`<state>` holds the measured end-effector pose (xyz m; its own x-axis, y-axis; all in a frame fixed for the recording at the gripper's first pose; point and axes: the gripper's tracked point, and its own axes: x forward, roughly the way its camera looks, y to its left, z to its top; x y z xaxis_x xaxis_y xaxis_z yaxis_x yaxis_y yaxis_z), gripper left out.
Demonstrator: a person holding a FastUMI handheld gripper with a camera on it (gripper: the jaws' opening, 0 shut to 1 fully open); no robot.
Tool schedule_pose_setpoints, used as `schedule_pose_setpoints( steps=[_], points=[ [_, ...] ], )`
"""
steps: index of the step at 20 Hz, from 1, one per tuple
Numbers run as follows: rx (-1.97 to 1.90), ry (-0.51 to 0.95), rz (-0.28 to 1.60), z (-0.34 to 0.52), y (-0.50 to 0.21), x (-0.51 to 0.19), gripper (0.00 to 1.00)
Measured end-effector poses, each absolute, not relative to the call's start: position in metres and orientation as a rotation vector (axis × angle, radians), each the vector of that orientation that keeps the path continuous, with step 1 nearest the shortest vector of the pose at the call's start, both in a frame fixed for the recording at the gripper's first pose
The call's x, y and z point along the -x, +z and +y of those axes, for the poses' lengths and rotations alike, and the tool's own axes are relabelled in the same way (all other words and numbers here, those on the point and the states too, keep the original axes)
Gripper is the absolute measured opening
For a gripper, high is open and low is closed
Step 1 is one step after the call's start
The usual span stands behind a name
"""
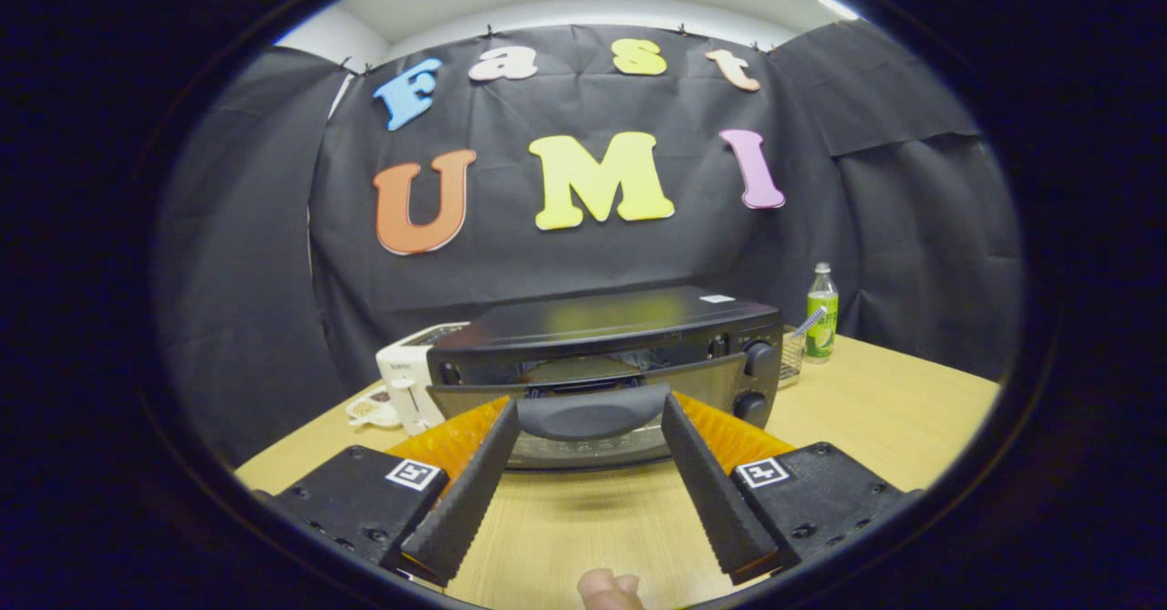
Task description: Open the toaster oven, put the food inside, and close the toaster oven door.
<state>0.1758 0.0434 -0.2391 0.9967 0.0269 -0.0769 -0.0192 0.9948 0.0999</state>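
A black toaster oven (602, 323) stands on the wooden table (893, 409), straight ahead of me. Its glass door (702, 382) hangs partly open, tilted down toward me, and the dark interior shows above it. The door's dark handle (593, 418) lies between my fingertips. My gripper (591, 409) is spread wide and open, one finger at each end of the handle. I cannot tell whether the fingers (474, 482) touch it. A small white dish with food (374, 407) sits left of the oven.
A white toaster (407, 382) stands at the oven's left side. A green-labelled bottle (822, 323) and a small wire basket (791, 355) stand to its right. An orange ribbed mat (438, 446) lies under the oven's front. Something small and pale (606, 589) shows below the fingers.
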Motion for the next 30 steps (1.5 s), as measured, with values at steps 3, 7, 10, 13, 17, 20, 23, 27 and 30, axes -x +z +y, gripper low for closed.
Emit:
schedule_pose_setpoints(
  steps=[3, 7, 10, 13, 17, 20, 23, 27, 30],
  points=[
    [-0.078, 0.017, 0.05, 0.036, -0.214, -0.159, 1.0],
    [-0.048, 0.007, -0.001, 0.02, -0.164, -0.124, 1.0],
    [-0.028, -0.004, -0.024, 0.005, -0.124, -0.093, 1.0],
    [-0.019, -0.015, -0.014, -0.006, -0.1, -0.063, 1.0],
    [-0.017, -0.005, -0.044, -0.013, -0.067, -0.025, 1.0],
    [-0.047, 0.01, -0.104, -0.013, -0.037, 0.002, 1.0],
    [-0.058, 0.024, -0.107, -0.019, -0.026, 0.022, 1.0],
    [-0.023, 0.023, -0.113, -0.021, -0.009, 0.038, 1.0],
    [-0.016, 0.043, -0.125, -0.016, 0.0, 0.047, 1.0]
  ],
)
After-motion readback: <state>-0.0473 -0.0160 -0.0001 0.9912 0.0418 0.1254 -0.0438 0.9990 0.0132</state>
